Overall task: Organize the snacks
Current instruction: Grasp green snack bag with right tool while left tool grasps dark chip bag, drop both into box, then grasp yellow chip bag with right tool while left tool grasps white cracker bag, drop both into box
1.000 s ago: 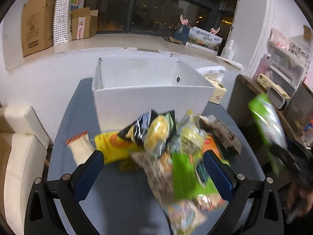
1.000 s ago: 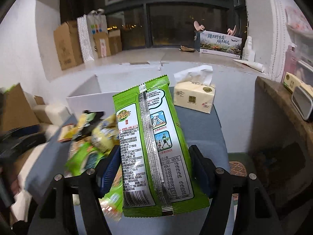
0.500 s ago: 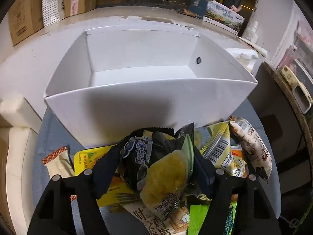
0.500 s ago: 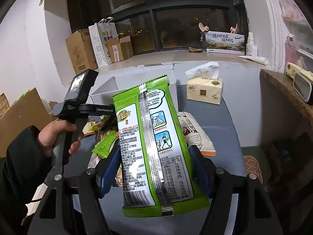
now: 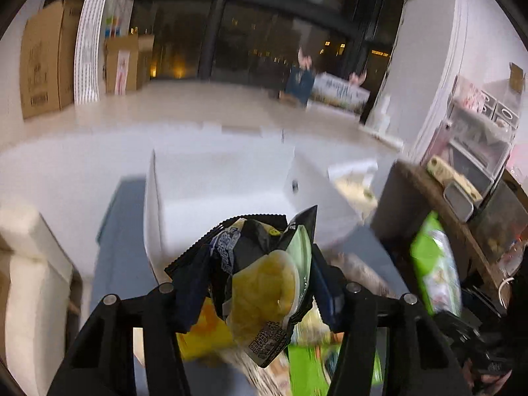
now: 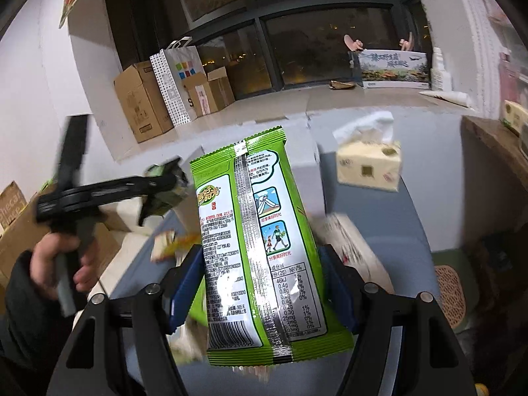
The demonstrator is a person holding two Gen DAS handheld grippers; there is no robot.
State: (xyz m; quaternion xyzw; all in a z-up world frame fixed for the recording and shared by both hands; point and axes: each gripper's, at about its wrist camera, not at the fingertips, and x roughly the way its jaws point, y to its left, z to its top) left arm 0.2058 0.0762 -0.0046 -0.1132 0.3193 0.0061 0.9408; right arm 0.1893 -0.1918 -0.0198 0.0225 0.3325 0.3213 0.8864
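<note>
My left gripper [image 5: 260, 283] is shut on a black and yellow snack packet [image 5: 264, 277], held up above the snack pile [image 5: 307, 356] and short of the white box [image 5: 224, 194]. My right gripper [image 6: 260, 283] is shut on a green snack bag [image 6: 254, 241], held upright above the blue table [image 6: 392, 231]. The green bag also shows at the right of the left wrist view [image 5: 435, 264]. The left gripper with its packet shows at the left of the right wrist view [image 6: 158, 191]. The white box is mostly hidden behind the green bag [image 6: 307, 171].
A tissue box [image 6: 368, 161] stands on the table's far right. A wooden side table [image 5: 445, 217] stands to the right. Cardboard boxes [image 6: 145, 102] and a paper bag [image 6: 175, 82] sit on the window ledge. A cream sofa [image 5: 29, 280] lies left.
My left gripper has closed on the black and yellow packet and lifted it off the pile, tilting back from the box. My right gripper still holds the green bag, raised slightly.
</note>
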